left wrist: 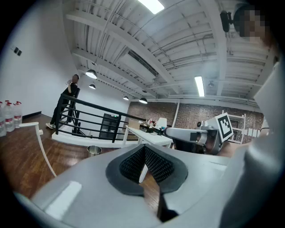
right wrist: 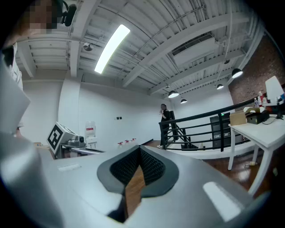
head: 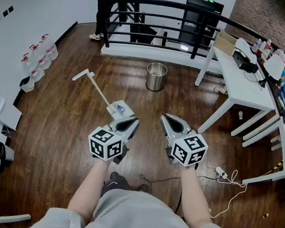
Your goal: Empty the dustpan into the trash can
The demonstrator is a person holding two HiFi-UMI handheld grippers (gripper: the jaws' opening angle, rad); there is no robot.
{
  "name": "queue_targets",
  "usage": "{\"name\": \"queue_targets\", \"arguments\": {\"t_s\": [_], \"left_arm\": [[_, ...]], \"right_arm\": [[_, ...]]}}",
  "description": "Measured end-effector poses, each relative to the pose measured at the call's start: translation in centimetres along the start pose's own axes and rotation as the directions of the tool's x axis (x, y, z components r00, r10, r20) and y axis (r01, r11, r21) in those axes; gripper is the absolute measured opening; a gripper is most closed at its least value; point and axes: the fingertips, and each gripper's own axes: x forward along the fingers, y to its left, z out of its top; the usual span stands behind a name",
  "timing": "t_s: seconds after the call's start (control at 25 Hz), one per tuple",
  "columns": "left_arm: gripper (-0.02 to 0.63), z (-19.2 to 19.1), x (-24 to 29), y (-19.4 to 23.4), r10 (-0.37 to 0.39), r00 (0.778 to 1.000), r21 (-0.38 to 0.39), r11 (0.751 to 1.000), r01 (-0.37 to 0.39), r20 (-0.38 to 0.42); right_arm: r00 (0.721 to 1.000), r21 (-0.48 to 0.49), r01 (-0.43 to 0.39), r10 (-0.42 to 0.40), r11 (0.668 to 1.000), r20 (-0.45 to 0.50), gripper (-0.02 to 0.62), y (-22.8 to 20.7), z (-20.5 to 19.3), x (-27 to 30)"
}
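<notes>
- Reaching for the dustpan is judged to be the step in hand. Nothing is held yet, so the task is taken to be at its very start.
- The left gripper is seen clenched on nothing, its jaws met at the tips.
- The right gripper is likewise closed and empty. Only floor is seen through the slit under its pads.
- Both grippers are held level on the near side of the can, well apart from it.
- The dustpan is found on the floor between the can and the left gripper. It sits off to the can's left in the head view and apart from the can. No contact with the left gripper is made out.
- For the next move, a gripper's jaws need to be opened and closed round the handle. The dustpan is then to be carried to the can and tipped over its rim. A firm hold is thought needed, since the long handle is likely to swing the pan.
- The dustpan is seen as white, with a shallow pan. Its long thin handle slants away from the can and ends in a short crossbar.
- Something small and bluish is seen in the pan, too small to be named.
</notes>
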Motion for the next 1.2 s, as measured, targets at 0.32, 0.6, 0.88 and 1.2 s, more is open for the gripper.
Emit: {"name": "queue_targets", "arguments": {"t_s": [0.32,0.6,0.88,1.2], "left_arm": [[0.005,1.0,0.1,3.1,0.007,1.000,0.022,1.000,-0.008,0.029],[0.006,2.7,-0.1,11.3,0.086,0.995,0.015,0.996,-0.087,0.053],[0.006,3.2,1.2,25.3,0.205,0.978,0.024,0.978,-0.206,0.039],[0.017,2.5,2.4,39.7,0.280,0.959,-0.001,0.960,-0.281,0.033]], "right_arm": [[1.000,0.006,0.010,-0.010,1.000,-0.001,0.000,-1.0,0.0,2.6],[0.999,-0.012,-0.023,0.023,1.000,-0.038,0.000,-1.2,0.0,9.3],[0.997,-0.030,-0.043,0.041,0.999,-0.068,0.000,-2.7,0.3,19.8],[0.995,-0.045,-0.027,0.022,0.999,-0.102,0.000,-4.1,2.0,32.2]]}}
